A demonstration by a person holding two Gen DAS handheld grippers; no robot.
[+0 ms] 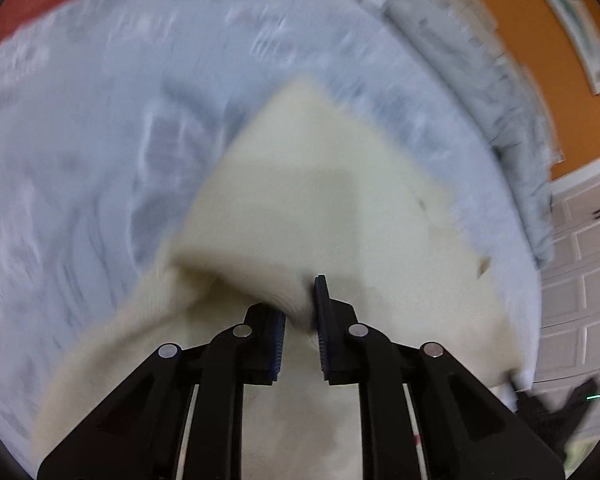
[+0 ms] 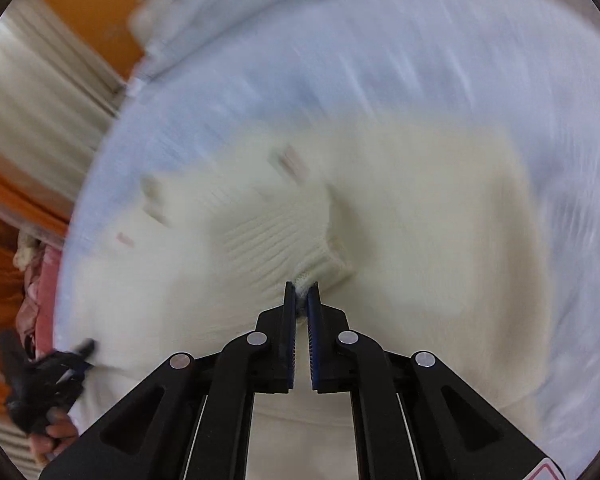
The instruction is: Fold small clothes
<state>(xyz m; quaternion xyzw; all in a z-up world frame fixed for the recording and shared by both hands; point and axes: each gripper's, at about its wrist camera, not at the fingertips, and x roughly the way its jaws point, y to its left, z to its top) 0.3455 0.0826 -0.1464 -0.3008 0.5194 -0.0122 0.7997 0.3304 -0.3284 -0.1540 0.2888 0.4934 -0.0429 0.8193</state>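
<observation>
Pale blue bedding (image 1: 100,140) covers the work surface, with orange wall (image 1: 512,60) and white panelled doors (image 1: 580,280) beyond its edge. Nearest each lens, both tools are clamped on cloth: the left gripper (image 1: 300,312) pinches a raised fold of the cream knit garment (image 1: 320,208), and the right gripper (image 2: 301,300) has its blue pads pressed on a ribbed hem or cuff. The garment lies spread across the middle of the bedding, one part lifted and doubling over, so I judge the first fold as only begun, with laying down and further folds left. Farther out, bare bedding surrounds the knit with ample room. At the far edge sits a grey folded blanket (image 1: 460,64); the mattress edge drops off just beside the garment.
</observation>
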